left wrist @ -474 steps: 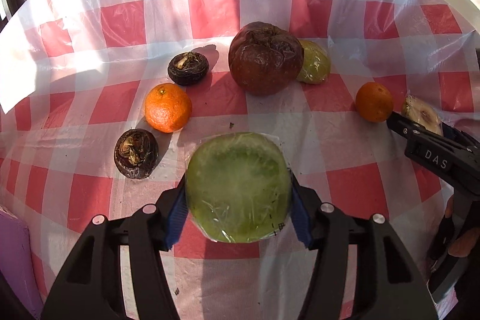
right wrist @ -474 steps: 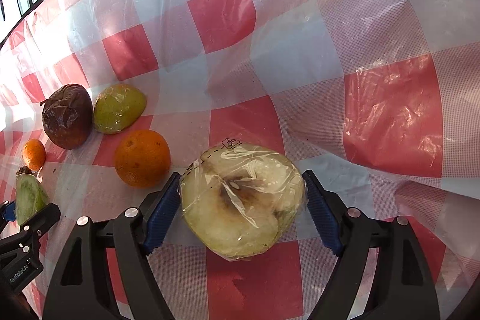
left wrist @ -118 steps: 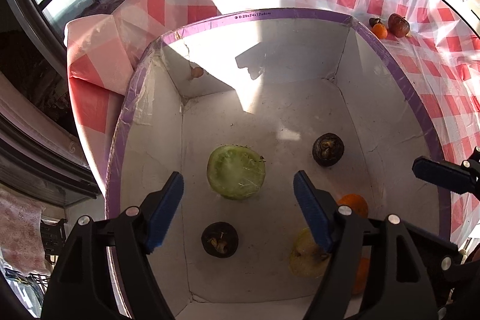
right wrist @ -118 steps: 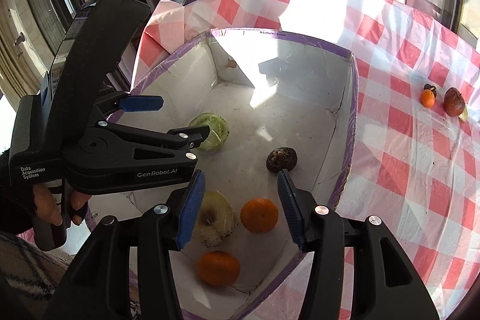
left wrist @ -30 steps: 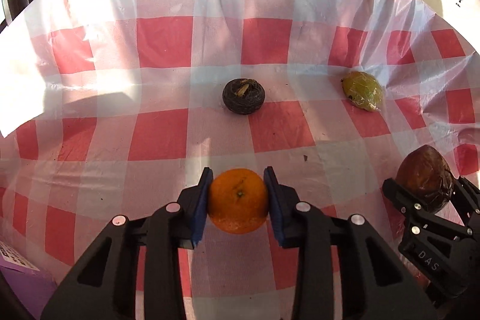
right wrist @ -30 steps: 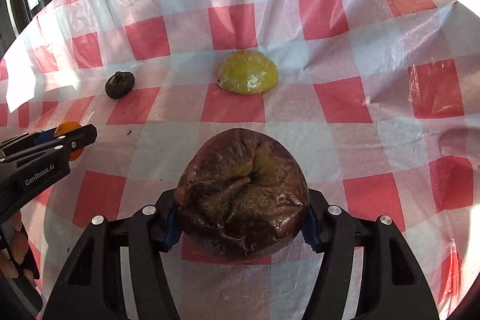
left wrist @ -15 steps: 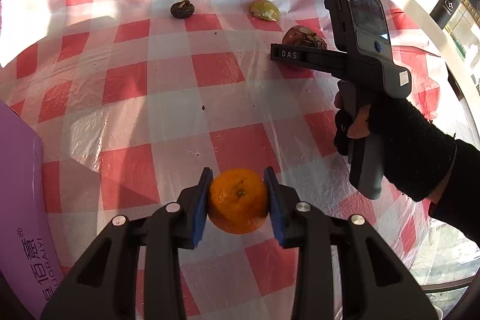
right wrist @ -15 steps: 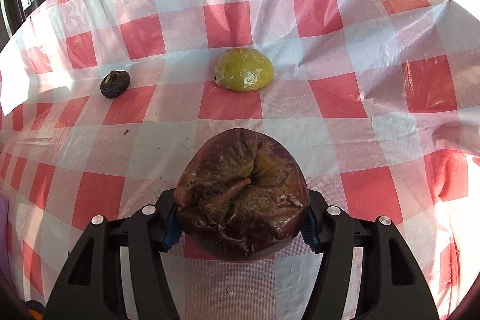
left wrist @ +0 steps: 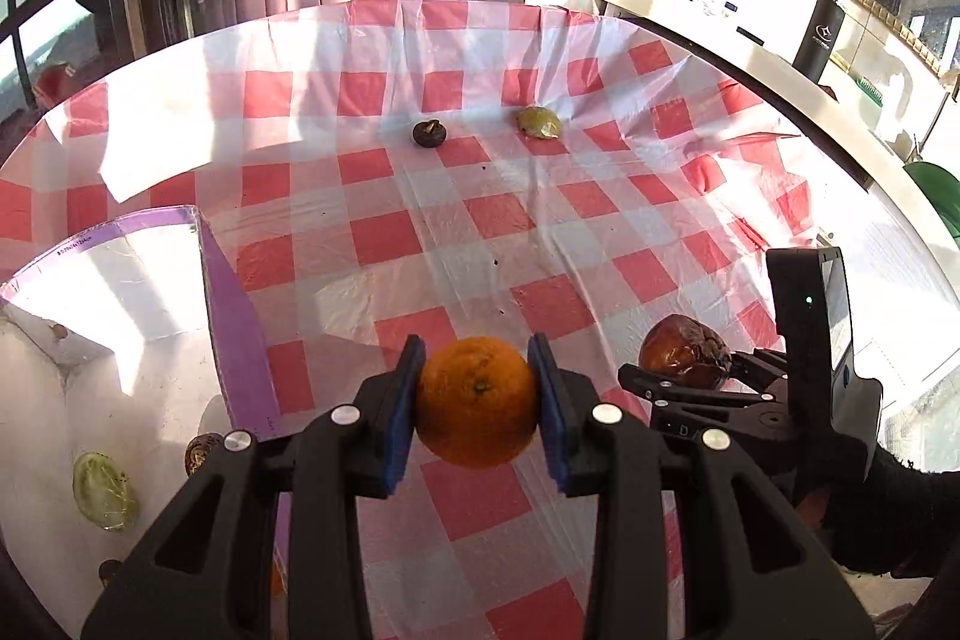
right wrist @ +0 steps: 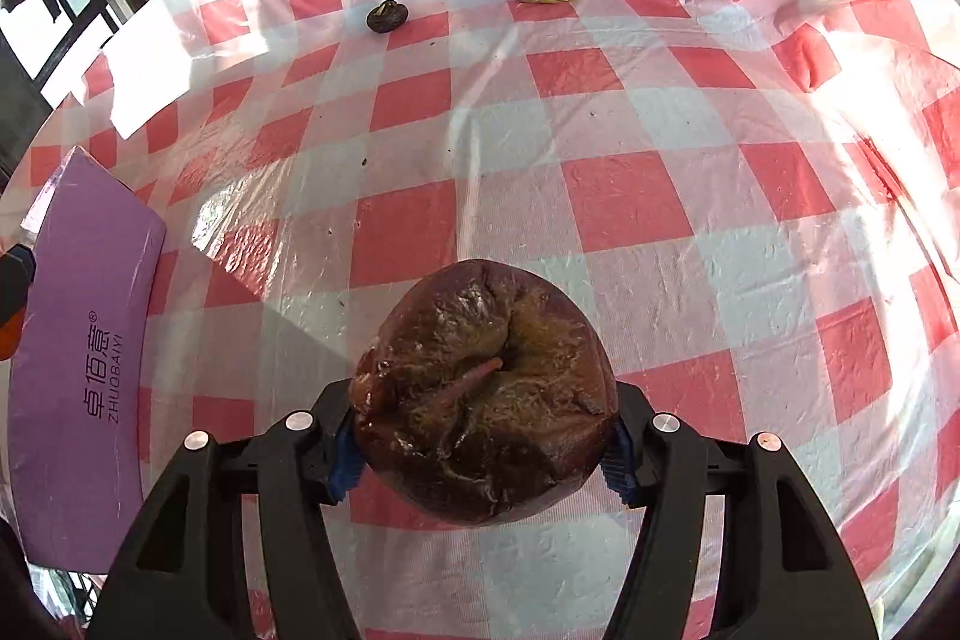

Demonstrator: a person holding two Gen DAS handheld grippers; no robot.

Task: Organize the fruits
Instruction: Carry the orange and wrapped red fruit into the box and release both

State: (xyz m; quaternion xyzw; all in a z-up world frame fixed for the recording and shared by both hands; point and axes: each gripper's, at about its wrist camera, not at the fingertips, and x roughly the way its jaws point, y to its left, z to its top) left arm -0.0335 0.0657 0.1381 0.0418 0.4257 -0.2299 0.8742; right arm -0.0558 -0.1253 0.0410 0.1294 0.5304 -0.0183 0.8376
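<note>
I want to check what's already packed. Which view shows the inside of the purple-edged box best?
The left wrist view: the purple-edged white cardboard box shows its open interior with fruit inside. The right wrist view shows only its purple outer wall.

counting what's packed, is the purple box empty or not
Not empty: the purple-rimmed white cardboard box holds a pale green fruit half and a dark round fruit.
</note>
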